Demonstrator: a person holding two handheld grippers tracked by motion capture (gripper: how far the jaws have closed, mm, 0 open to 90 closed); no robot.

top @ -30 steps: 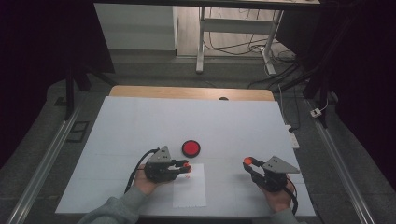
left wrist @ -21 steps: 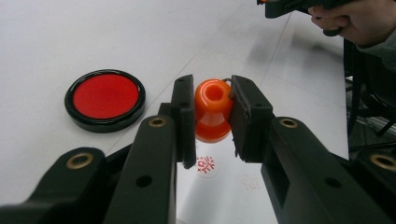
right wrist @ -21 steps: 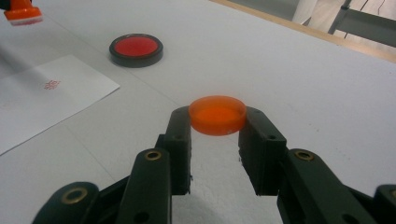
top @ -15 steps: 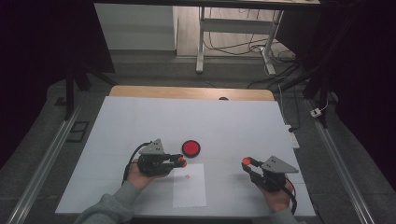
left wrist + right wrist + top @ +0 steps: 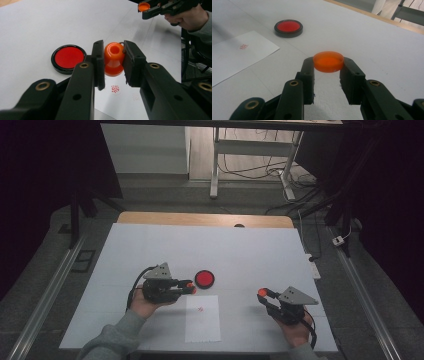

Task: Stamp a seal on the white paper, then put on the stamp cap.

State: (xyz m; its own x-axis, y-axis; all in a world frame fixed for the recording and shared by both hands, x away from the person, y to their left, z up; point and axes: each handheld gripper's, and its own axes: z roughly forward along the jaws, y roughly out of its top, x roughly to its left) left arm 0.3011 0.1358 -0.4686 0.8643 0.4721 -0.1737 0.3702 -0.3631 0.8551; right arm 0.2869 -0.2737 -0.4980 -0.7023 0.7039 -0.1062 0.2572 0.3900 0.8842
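We see a white desk whose near edge is cut off at the bottom of the high view, along with most of both forearms. On it lies a white sheet of paper carrying a small red stamped mark; the mark is too small and blurred for us to read its design.

Just beyond the paper's far edge sits a round black-rimmed ink pad, open, its well holding a flat red pad.

The left tool is held above the paper's far left corner, beside the ink pad. Its jaws are closed narrowly on an orange stamp, gripped at its waist; the end facing us has a round hollow, and the printing face is hidden, probably turned toward the paper.

The right tool is held well to the right of the paper, apart from it. Its jaws stand moderately wide, pinching a shallow orange cap by its rim. The cap is empty as far as we can make out, and we cannot tell whether it is clear of the desk.
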